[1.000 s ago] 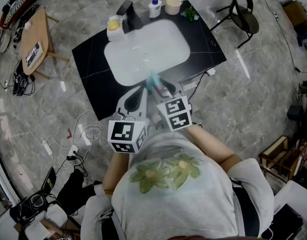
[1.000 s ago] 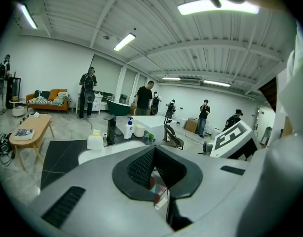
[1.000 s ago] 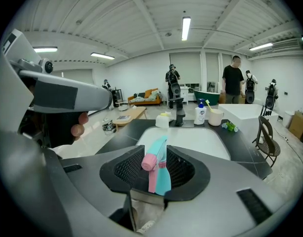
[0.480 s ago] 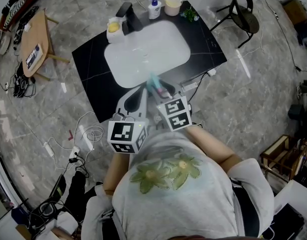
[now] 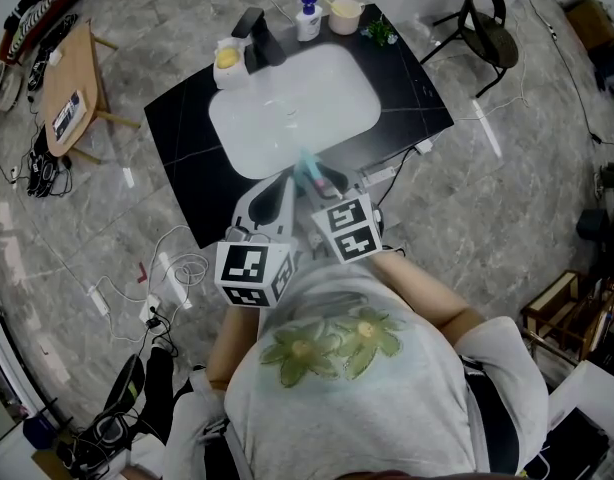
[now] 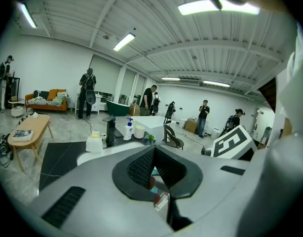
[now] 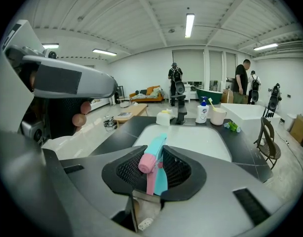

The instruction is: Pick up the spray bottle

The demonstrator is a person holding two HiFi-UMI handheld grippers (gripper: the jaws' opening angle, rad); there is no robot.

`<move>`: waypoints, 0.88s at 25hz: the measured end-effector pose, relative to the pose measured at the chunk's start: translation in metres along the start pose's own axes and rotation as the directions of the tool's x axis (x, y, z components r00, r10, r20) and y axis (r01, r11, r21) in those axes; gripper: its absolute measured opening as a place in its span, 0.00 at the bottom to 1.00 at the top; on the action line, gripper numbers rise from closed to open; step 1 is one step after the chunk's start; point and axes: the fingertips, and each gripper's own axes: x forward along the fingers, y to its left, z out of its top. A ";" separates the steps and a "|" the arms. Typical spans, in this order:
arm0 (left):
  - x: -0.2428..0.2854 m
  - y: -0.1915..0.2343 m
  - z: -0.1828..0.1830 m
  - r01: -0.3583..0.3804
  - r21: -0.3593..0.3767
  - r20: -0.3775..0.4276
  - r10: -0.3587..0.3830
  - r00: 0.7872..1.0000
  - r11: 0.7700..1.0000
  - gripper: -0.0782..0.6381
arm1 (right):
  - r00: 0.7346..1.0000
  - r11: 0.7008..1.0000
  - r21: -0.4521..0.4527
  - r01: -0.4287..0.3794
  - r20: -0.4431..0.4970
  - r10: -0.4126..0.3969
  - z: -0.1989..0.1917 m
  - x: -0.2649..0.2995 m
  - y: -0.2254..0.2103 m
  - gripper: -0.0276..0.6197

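Note:
The spray bottle has a teal head with a pink nozzle and trigger. It stands at the front edge of the black counter, by the white sink. My right gripper has just been closing its jaws and now holds the bottle's head between both pads. My left gripper hangs close on the left of the bottle, its jaws together with nothing in them. Through its narrow gap I see a bit of the bottle beyond.
Behind the sink stand a black faucet, a soap pump bottle, a cup and a yellow-lidded container. A wooden side table is on the left and a chair on the right. Cables lie on the floor.

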 end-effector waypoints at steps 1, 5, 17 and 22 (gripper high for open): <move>0.001 0.000 0.000 0.000 0.000 0.000 0.000 1.000 1.000 0.12 | 1.000 1.000 -0.002 0.004 0.002 -0.004 0.000 0.000 -0.001 0.20; 0.002 -0.001 -0.002 0.002 0.001 -0.004 -0.002 1.000 1.000 0.12 | 1.000 1.000 -0.006 0.015 0.009 -0.015 0.000 -0.001 -0.005 0.17; 0.001 -0.003 0.001 0.002 0.008 -0.002 -0.002 1.000 1.000 0.12 | 1.000 0.999 -0.042 0.018 0.013 -0.018 0.000 -0.003 -0.008 0.15; 0.002 -0.003 -0.001 0.001 0.007 -0.006 -0.001 1.000 1.000 0.12 | 1.000 0.999 -0.036 0.017 0.009 -0.017 0.000 -0.003 -0.012 0.15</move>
